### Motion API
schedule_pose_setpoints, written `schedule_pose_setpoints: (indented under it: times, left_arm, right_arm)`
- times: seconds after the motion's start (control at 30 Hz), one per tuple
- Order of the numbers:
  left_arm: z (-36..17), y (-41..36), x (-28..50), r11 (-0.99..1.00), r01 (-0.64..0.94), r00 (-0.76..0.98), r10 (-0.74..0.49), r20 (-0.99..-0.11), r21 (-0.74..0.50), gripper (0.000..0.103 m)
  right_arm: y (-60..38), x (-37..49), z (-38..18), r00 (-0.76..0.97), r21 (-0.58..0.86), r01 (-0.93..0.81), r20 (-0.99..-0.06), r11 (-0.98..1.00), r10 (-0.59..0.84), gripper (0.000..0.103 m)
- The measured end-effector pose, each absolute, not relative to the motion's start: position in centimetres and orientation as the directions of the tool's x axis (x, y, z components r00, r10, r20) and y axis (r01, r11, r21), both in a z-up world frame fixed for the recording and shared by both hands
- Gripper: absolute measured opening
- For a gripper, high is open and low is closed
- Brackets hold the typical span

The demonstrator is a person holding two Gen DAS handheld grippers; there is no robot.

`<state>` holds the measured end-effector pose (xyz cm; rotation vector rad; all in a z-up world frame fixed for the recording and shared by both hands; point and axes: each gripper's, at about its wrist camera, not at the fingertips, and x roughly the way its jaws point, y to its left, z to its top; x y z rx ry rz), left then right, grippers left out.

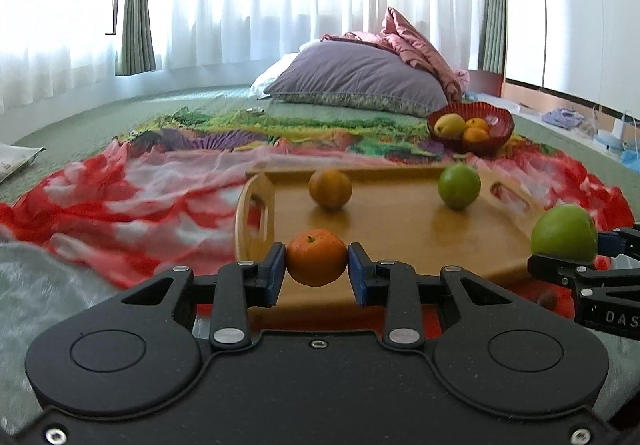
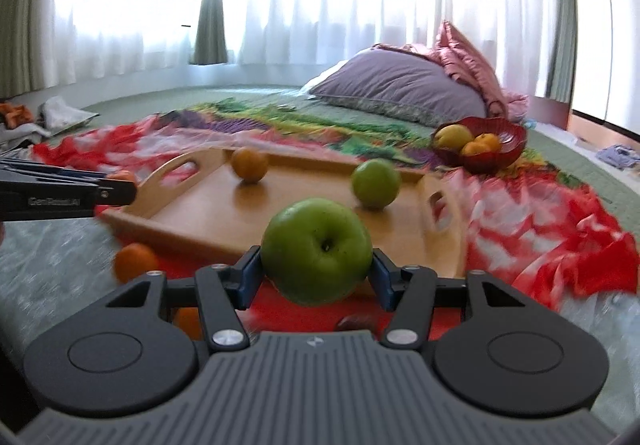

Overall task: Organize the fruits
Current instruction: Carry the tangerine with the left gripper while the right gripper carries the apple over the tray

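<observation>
My left gripper (image 1: 317, 260) is shut on an orange tangerine (image 1: 316, 258) above the near edge of the wooden tray (image 1: 400, 229). My right gripper (image 2: 316, 273) is shut on a green apple (image 2: 316, 250) near the tray's front right; that apple also shows in the left wrist view (image 1: 564, 233). On the tray lie a second tangerine (image 1: 330, 189) and a second green apple (image 1: 459, 186). A red bowl (image 1: 500, 125) behind the tray holds a yellow fruit (image 1: 450, 124) and two tangerines (image 1: 476, 134). More tangerines (image 2: 135, 261) lie on the cloth left of the tray.
The tray sits on a red and multicoloured cloth (image 1: 120, 205) spread over a green bed. A purple pillow (image 1: 356, 79) and pink bedding (image 1: 416, 41) lie behind the bowl. White curtains fill the back. Small clutter lies at the far right (image 1: 616, 133).
</observation>
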<state>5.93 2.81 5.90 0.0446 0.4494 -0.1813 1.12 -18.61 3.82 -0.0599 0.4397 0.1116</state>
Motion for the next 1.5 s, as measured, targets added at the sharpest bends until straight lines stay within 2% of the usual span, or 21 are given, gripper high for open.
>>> schedule_pose_setpoints:
  times: [0.2,0.4,0.73,1.5]
  left_arm:
    - [6.6,1.9,9.4,0.982,0.187,0.879,-0.177,-0.443,-0.02,0.032]
    - [5.7,1.1,13.1,0.984,0.173,0.856,-0.17,-0.488,-0.041,0.032]
    - [3.7,-0.6,17.7,0.988,0.154,0.83,-0.143,-0.539,-0.023,0.032]
    - [1.8,-1.5,20.0,0.989,0.149,0.806,-0.114,-0.581,0.012,0.032]
  right_arm:
    - [-20.4,5.2,4.4,0.892,-0.01,-0.053,-0.45,0.999,0.043,0.06]
    - [-22.1,8.9,4.2,0.869,0.044,-0.009,-0.494,0.999,0.03,0.06]
    - [-22.3,13.6,2.6,0.836,0.032,0.013,-0.548,0.999,0.007,0.06]
    - [-22.5,15.4,1.0,0.81,0.042,0.026,-0.586,0.999,0.003,0.06]
